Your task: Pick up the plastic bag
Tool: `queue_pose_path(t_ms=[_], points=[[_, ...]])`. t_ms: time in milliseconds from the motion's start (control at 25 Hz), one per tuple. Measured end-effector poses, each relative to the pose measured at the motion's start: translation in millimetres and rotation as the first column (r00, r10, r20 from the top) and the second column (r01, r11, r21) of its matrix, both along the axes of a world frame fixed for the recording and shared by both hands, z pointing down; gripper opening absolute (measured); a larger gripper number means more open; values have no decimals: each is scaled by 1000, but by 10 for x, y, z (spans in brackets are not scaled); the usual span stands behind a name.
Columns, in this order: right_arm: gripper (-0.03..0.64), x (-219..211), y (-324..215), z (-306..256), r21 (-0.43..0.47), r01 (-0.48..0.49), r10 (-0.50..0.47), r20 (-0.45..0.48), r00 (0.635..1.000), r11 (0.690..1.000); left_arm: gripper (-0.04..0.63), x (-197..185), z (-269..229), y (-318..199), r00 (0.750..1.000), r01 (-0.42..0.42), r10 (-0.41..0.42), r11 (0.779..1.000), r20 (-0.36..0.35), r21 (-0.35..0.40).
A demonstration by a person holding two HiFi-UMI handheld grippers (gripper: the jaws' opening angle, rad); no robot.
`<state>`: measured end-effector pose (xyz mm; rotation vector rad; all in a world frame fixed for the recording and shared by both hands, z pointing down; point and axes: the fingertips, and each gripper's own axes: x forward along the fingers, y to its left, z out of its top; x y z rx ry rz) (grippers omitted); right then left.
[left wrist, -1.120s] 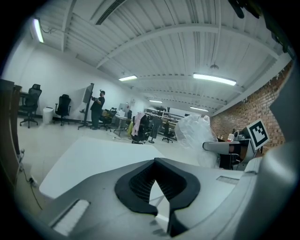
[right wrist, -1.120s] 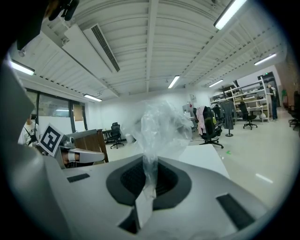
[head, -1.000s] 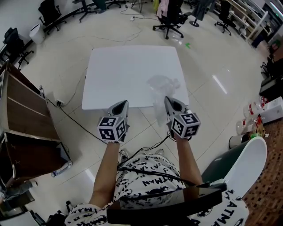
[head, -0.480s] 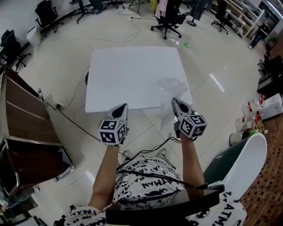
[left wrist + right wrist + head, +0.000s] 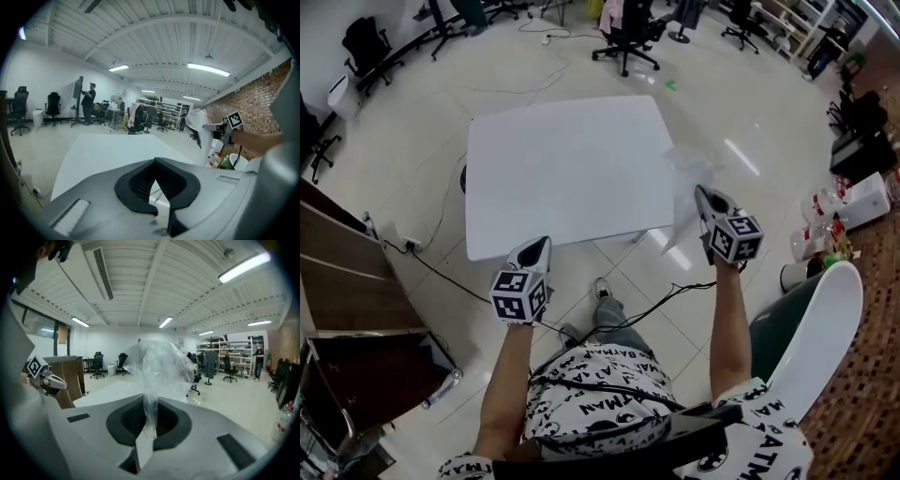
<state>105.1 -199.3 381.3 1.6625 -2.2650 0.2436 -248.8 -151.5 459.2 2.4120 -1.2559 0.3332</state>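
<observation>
- The right gripper is up at about 2 o'clock from the person, just past the right edge of the white table.
- Its jaws are clamped together on a twisted neck of the plastic bag. The clear film passes straight between the pads.
- Above the jaws the bag puffs out in a crumpled, see-through bunch. A thin tail of it hangs down below the gripper, towards the floor at the table's near right corner.
- From where I stand the bag looks lifted. Whether any part of it brushes the table edge, I cannot tell.
- The left gripper is low at about 7 o'clock from the table's middle, at the near left corner. Its jaw tips meet, with only a thin sliver of light behind them and nothing caught between.
- The two grippers are well apart, with the near edge of the table running between them.
- A black cable trails over the tiled floor at 6 o'clock.
- Office chairs stand on the far side at 12 o'clock.
</observation>
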Motion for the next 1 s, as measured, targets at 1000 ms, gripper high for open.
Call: queue_pose_path(t_ms=[1000], points=[[14,-2706,-1295,2209,-446,733,-858,-265,439,513,3,-215,625,-409,960,276,-281,951,-17,-141]])
